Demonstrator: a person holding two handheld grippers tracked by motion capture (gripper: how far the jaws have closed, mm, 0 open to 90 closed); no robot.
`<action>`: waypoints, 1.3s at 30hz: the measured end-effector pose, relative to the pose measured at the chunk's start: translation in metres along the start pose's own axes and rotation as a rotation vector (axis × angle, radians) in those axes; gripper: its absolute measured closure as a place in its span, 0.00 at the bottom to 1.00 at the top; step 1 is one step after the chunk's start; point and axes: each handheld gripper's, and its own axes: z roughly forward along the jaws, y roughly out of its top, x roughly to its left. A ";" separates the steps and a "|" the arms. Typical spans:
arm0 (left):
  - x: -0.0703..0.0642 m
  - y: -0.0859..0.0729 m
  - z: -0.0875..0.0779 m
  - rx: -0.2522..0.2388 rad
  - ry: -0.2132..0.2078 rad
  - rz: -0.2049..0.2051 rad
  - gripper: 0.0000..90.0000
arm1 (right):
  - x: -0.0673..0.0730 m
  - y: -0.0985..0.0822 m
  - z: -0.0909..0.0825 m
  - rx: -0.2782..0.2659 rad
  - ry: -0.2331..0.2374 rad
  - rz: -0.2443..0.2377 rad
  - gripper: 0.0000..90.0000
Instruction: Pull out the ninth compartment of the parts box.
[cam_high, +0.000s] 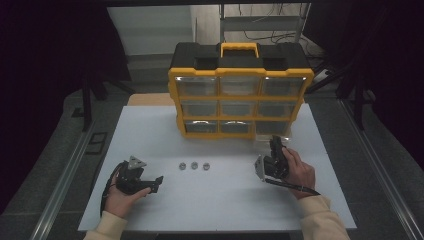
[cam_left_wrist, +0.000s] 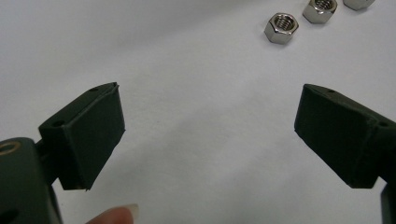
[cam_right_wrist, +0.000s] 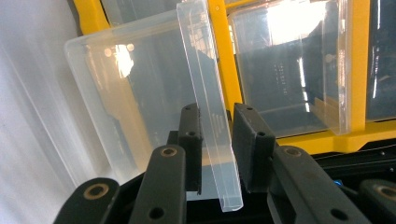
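Note:
A yellow and black drawer cabinet (cam_high: 240, 95) stands at the back of the white table (cam_high: 150, 130). Its bottom right clear drawer (cam_high: 274, 136) is pulled partly out. My right gripper (cam_high: 275, 146) is shut on that drawer's front wall; in the right gripper view the clear drawer (cam_right_wrist: 140, 93) has its upright front lip pinched in my right gripper (cam_right_wrist: 217, 135). Three steel nuts (cam_high: 194, 165) lie in a row at the table's middle. My left gripper (cam_high: 159, 181) rests low at the left, open, pointing toward them. In the left gripper view the nearest nut (cam_left_wrist: 281, 28) lies beyond the empty left gripper (cam_left_wrist: 210, 130).
The cabinet's other clear drawers (cam_right_wrist: 299, 60) sit shut in their yellow frame (cam_right_wrist: 224, 56). A fingertip (cam_left_wrist: 119, 212) shows at the bottom of the left gripper view. Metal rails (cam_high: 65, 175) run along both sides of the table, with dark curtains beyond.

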 end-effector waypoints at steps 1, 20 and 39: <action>0.000 0.000 0.000 0.000 0.000 0.000 0.10 | 0.000 0.000 0.000 0.000 0.000 -0.001 0.82; 0.000 0.000 -0.001 -0.003 0.001 -0.002 0.10 | 0.001 -0.003 -0.012 -0.006 0.004 -0.018 0.81; -0.001 0.000 0.000 -0.002 0.001 -0.002 0.09 | 0.002 -0.006 -0.019 -0.004 0.021 -0.020 0.81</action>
